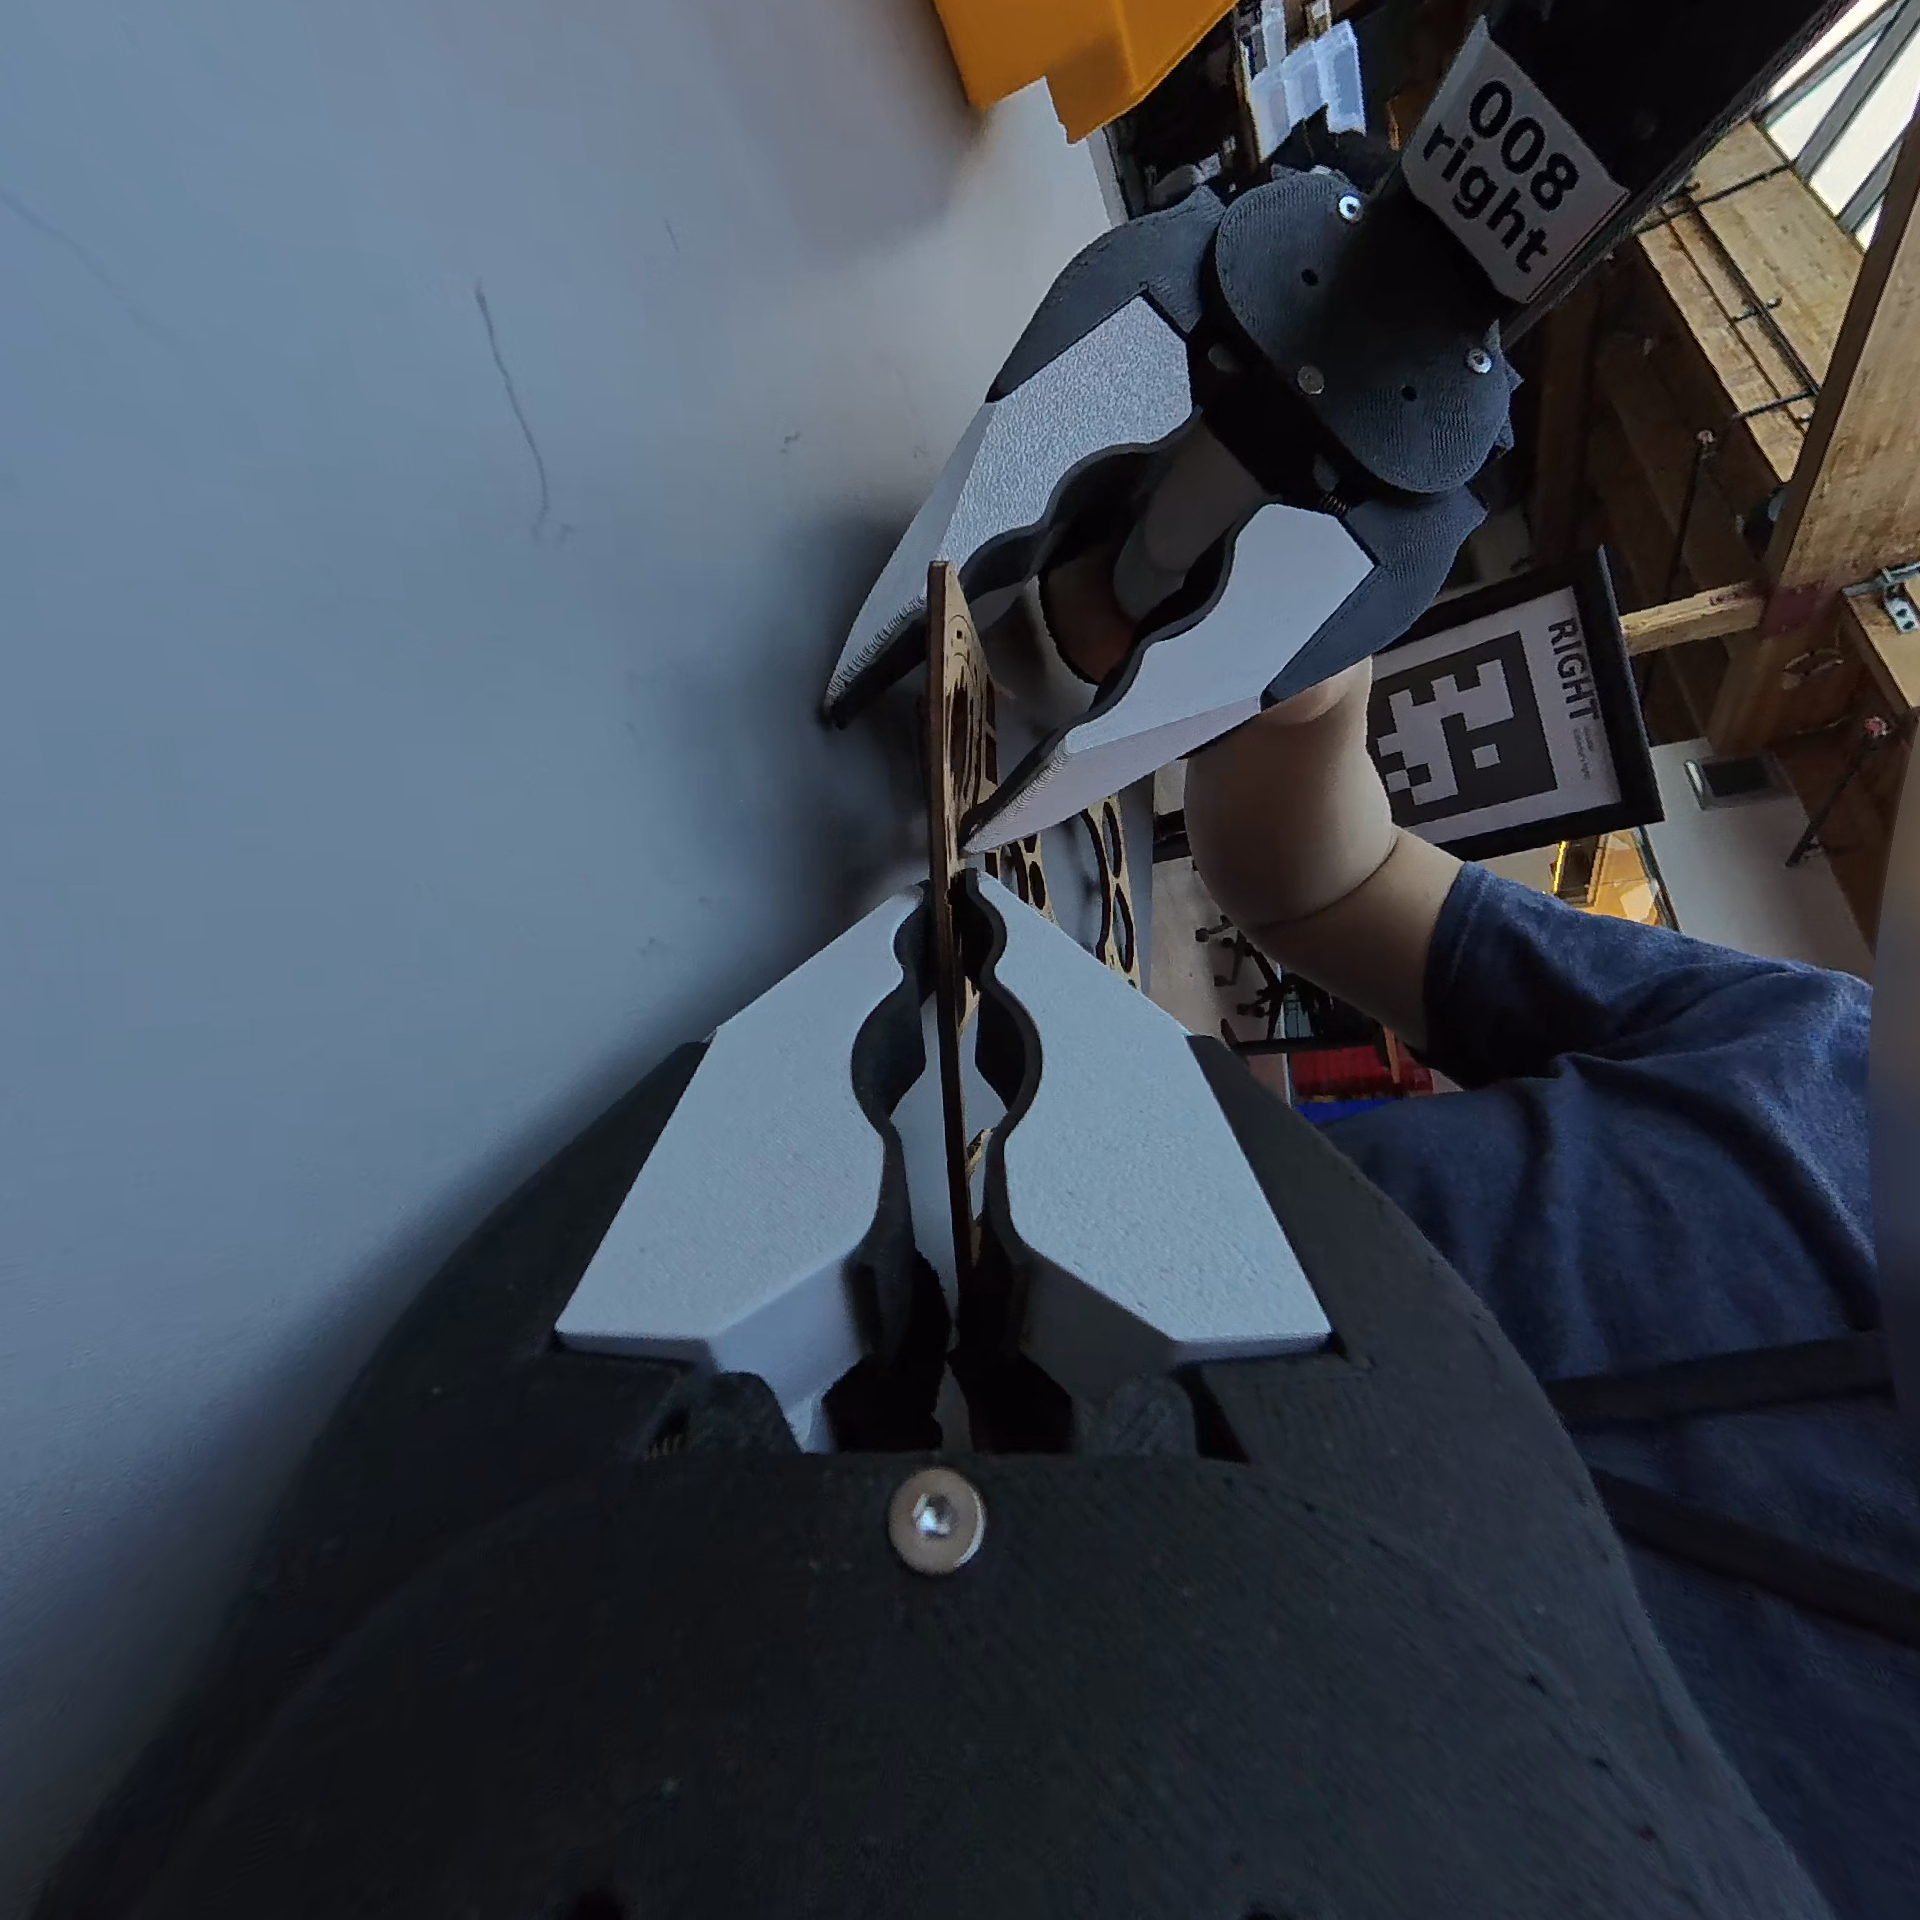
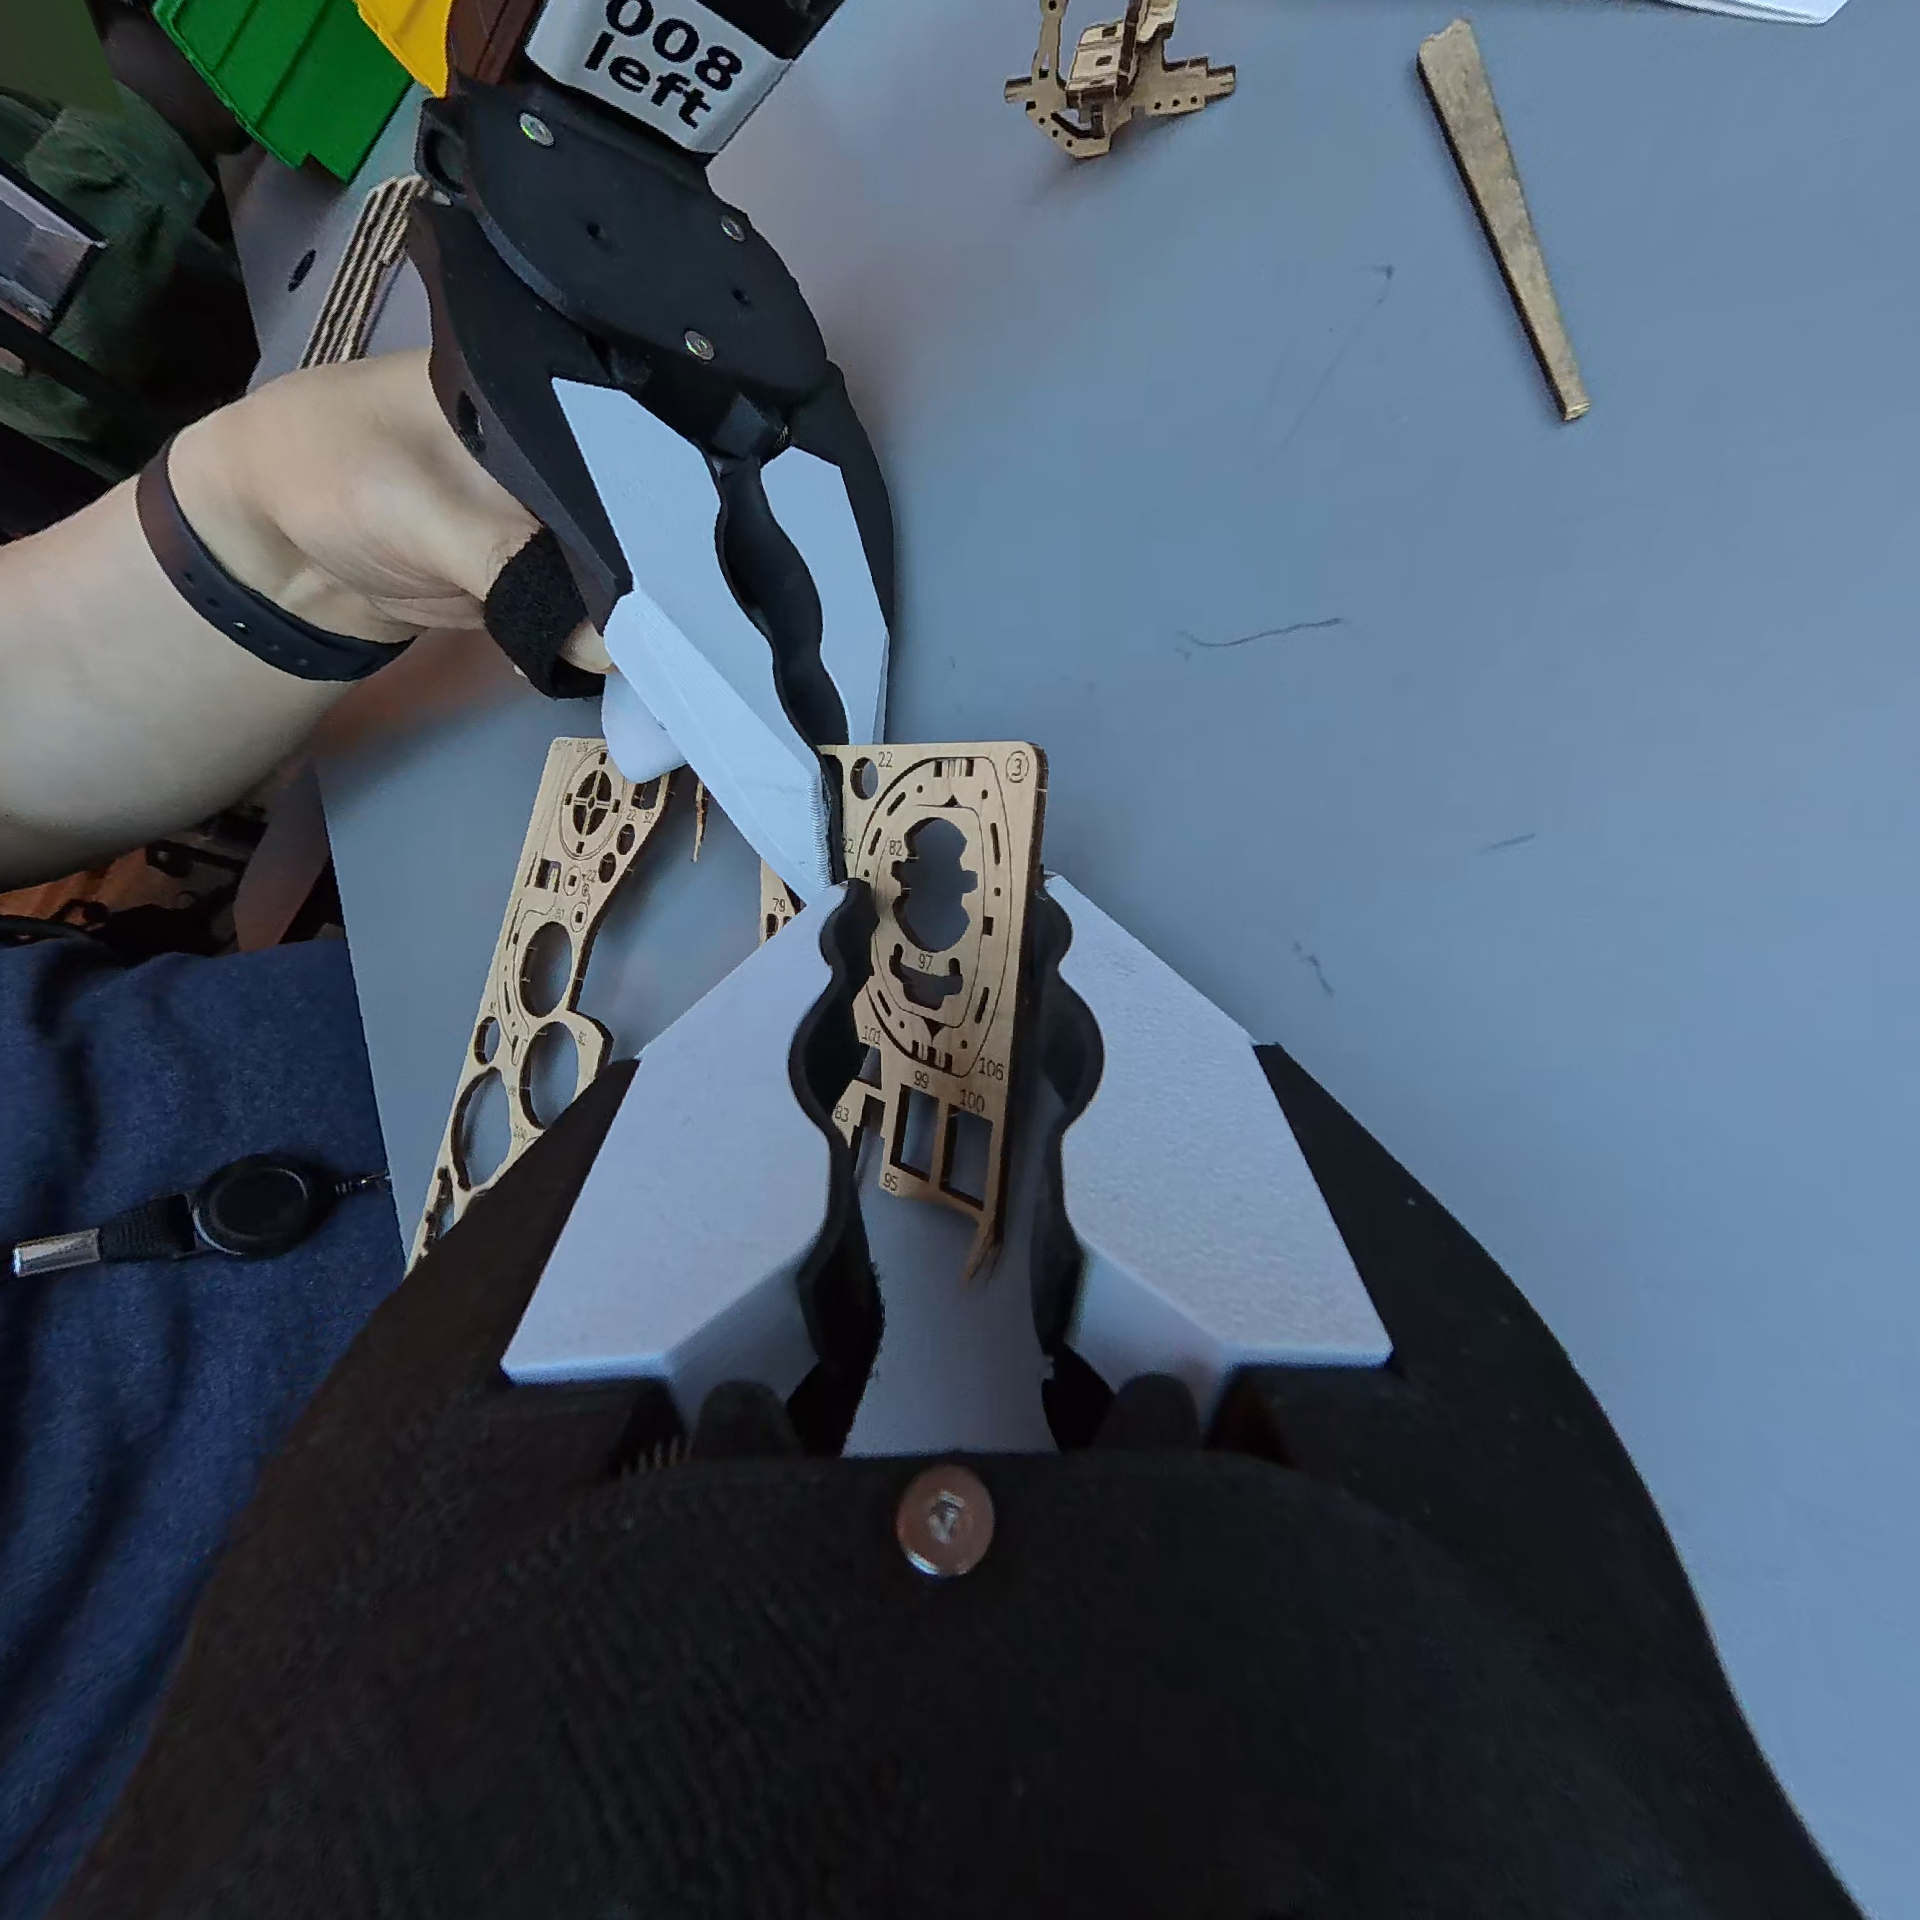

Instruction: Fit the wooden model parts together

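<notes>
A small laser-cut wooden parts sheet [image 2: 940, 997], with several cut-out holes, is held up off the grey table [image 2: 1455, 727]. My left gripper [image 1: 948, 894] is shut on it; in the left wrist view the sheet [image 1: 940, 727] shows edge-on between the fingers. In the right wrist view the left gripper [image 2: 826, 821] pinches the sheet's top left corner. My right gripper [image 2: 951, 888] is open, with the sheet between its spread fingers. In the left wrist view the right gripper [image 1: 899, 779] comes in from above, one fingertip on each side of the sheet.
A larger wooden sheet with round cut-outs [image 2: 540, 997] lies at the table's near left edge. A partly built wooden model [image 2: 1112, 83] and a wooden strip [image 2: 1501, 218] lie farther back. Green and yellow bins [image 2: 291, 62] stand at the far left. Both grippers' tips are close together, under 4 cm apart.
</notes>
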`<state>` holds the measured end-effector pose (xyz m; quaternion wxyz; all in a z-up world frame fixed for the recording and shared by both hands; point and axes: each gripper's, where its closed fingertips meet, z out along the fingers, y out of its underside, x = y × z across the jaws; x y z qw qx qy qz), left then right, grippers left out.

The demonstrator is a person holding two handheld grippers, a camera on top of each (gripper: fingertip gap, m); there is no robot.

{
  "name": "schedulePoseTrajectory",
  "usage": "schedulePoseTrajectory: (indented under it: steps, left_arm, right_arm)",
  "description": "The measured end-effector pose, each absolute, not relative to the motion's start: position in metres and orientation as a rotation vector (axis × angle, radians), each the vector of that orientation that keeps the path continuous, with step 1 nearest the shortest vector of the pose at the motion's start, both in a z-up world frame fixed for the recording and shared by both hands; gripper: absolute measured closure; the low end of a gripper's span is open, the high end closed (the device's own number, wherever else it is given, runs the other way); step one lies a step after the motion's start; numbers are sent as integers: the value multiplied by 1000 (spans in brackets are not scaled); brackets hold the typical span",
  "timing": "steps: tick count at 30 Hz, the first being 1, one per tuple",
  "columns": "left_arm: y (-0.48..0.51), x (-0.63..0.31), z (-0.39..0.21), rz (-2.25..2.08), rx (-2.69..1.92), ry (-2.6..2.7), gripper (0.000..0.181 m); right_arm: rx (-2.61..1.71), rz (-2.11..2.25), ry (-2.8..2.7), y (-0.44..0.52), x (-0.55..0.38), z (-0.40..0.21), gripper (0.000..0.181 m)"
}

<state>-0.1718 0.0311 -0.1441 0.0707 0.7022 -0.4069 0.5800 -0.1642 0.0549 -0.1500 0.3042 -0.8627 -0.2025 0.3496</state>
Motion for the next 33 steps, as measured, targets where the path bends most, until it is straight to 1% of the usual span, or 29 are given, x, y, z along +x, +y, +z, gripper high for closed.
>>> schedulePoseTrajectory:
  steps: [10,26,30,31,32,33]
  left_arm:
    - [32,-171,-142,1766,2093,-1206,180]
    - [32,-171,-146,1743,2141,-1249,180]
    - [32,-170,-142,1777,2097,-1184,180]
    - [33,-170,-141,1786,2085,-1165,180]
    - [32,-170,-141,1786,2080,-1164,181]
    - [32,-170,-141,1782,2082,-1174,180]
  right_arm:
    - [-2298,1078,-428,61,-166,-147,154]
    - [-2282,886,-534,63,-165,-151,155]
    - [-2272,984,-483,63,-165,-147,154]
    - [-2258,980,-495,64,-166,-146,151]
    - [-2239,972,-522,63,-166,-143,142]
    - [-2224,950,-528,64,-162,-141,139]
